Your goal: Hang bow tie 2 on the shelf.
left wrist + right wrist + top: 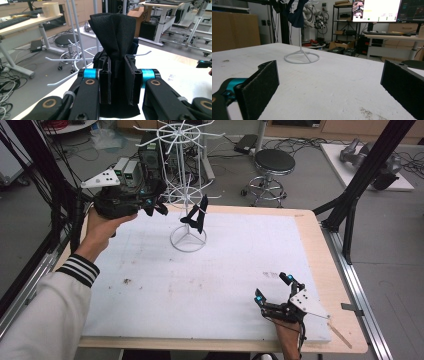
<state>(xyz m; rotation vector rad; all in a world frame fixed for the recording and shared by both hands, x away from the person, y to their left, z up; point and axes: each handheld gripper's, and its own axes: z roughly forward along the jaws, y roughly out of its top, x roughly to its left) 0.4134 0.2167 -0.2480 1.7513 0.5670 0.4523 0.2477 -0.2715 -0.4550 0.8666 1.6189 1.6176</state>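
Pinching one black cloth [117, 45], left tongs [117, 82] beside one white rack [188, 195]; right tongs [274, 290] released.

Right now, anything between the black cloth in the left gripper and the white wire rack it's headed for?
Nothing visible blocks it. The left gripper is shut on the black cloth, close beside the white wire rack. One dark piece already hangs on a lower hook; other hooks look bare.

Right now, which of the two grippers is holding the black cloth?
The left gripper, raised beside the white wire rack, clamps the black cloth; the right gripper rests open.
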